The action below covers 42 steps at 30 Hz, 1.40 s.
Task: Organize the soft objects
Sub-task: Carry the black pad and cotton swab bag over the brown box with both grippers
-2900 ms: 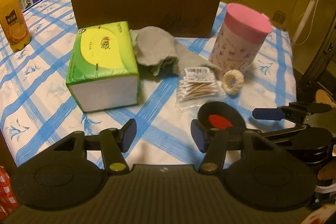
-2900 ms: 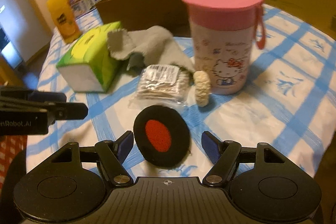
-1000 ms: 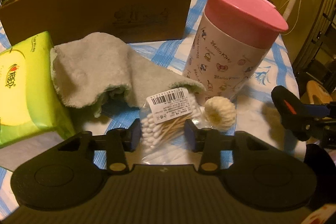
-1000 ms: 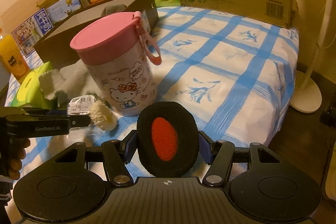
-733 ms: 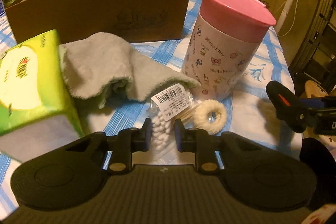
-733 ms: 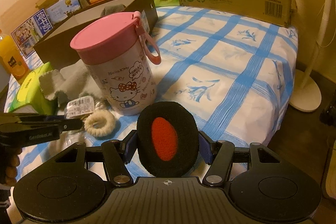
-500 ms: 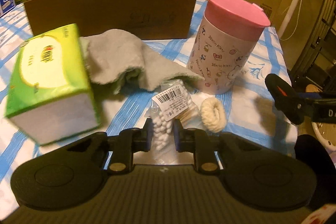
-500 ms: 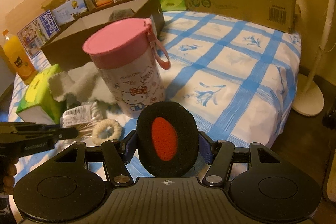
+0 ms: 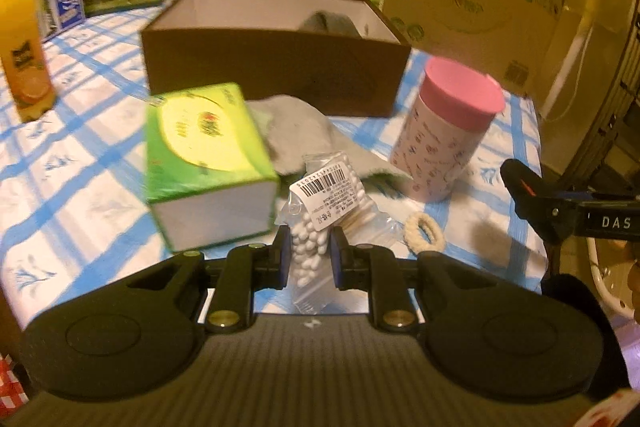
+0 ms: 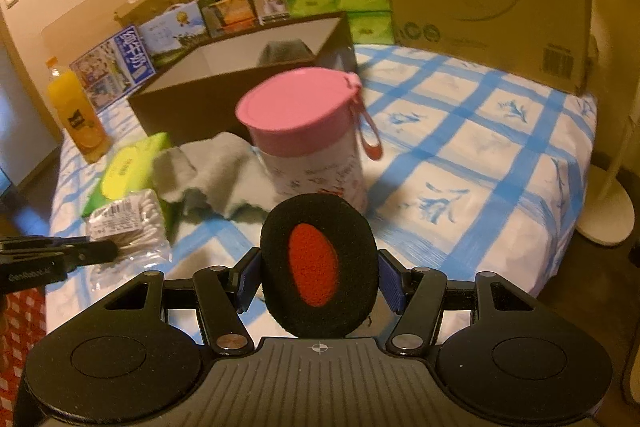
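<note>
Warm, dim yellow-orange indoor light tints both views, and the far corners fall off to black at 1 and 11 o'clock where the fisheye bends the room's straight edges into curves. In the left wrist view motion blur smears the green tissue box [image 9: 204, 163] and the pink-lidded cup [image 9: 448, 131], while the barcode label toward 6 o'clock stays fairly crisp. Soft, short shadows pool under the cup on the checked cloth [image 10: 480, 163], with no hard glare.
</note>
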Available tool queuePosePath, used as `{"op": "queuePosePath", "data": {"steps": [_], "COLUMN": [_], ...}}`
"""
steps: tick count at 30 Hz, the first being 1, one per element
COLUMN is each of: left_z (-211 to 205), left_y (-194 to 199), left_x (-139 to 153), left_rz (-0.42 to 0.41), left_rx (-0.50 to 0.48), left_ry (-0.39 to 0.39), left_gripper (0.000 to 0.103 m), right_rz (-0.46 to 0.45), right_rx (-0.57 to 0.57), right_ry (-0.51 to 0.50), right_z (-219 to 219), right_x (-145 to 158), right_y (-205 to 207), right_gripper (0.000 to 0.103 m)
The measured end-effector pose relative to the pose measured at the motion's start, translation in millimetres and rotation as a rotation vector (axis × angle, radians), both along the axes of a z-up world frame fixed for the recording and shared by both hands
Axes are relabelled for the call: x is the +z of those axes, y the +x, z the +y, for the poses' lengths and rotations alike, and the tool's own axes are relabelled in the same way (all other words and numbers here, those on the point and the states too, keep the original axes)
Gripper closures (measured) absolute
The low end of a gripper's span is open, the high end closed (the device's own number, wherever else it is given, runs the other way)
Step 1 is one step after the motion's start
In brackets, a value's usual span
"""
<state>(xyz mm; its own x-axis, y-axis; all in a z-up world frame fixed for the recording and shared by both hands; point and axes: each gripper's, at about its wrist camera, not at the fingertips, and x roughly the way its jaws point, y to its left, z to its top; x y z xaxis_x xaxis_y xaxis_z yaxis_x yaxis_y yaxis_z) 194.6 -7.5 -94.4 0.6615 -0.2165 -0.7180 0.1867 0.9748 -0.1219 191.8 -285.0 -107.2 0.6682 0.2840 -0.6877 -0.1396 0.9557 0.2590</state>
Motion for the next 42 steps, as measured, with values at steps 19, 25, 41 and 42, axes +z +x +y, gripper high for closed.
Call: {"op": "queuePosePath", "data": {"steps": [19, 25, 41, 42], "left_z": [60, 70, 66, 65], "left_y": [28, 61, 213, 223], "left_x": [62, 77, 101, 100], "left_rz": [-0.15, -0.185, -0.23, -0.225], "left_rx": [0.129, 0.138, 0.088, 0.085], "left_ry": [0.018, 0.038, 0.098, 0.099], "left_gripper": [0.085, 0.085, 0.085, 0.085], "right_rz": [-0.164, -0.188, -0.183, -0.175], "right_rx": [0.221, 0.246, 0.208, 0.2], "right_ry": [0.024, 0.03, -0.01, -0.016], "right_z": [75, 94, 93, 89], "right_x": [57, 70, 96, 94], "right_y": [47, 91, 250, 260], "right_gripper": [0.043, 0.043, 0.043, 0.043]}}
